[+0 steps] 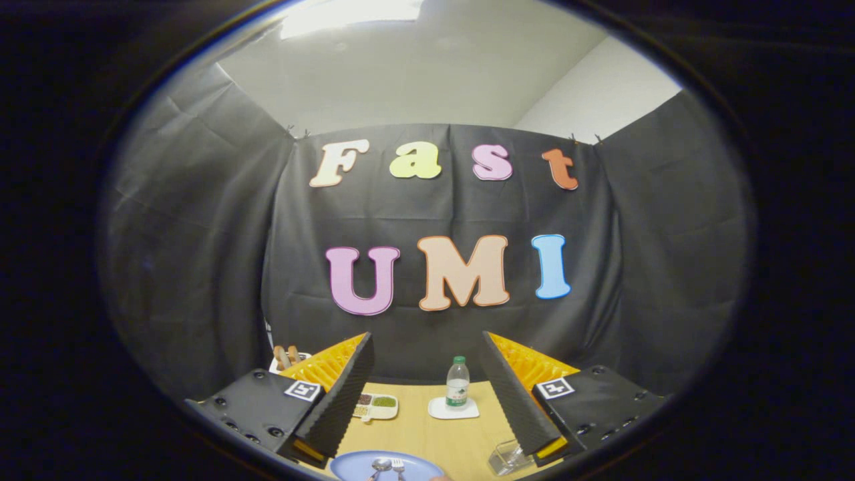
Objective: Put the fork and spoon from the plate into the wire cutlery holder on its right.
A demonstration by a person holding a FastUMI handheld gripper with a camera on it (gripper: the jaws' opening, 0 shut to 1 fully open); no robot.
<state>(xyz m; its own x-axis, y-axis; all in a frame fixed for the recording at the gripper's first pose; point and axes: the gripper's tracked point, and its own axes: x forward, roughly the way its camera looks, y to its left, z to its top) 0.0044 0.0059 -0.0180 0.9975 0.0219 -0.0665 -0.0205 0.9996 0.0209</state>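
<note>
A blue plate (357, 465) lies on the wooden table just below and between my fingers. A metal spoon (381, 465) and a metal fork (399, 467) lie side by side on it, heads pointing away from me. My gripper (426, 357) hangs above the table, open wide, with nothing between its fingers. A clear see-through container (506, 458) stands to the right of the plate, partly behind my right finger (513, 394); I cannot tell whether it is the cutlery holder.
A small water bottle (457, 383) stands on a white coaster (453, 409) beyond the fingers at the table's back. A white divided dish (376, 405) with small portions of food sits left of it. Something with wooden handles (287, 356) shows behind my left finger.
</note>
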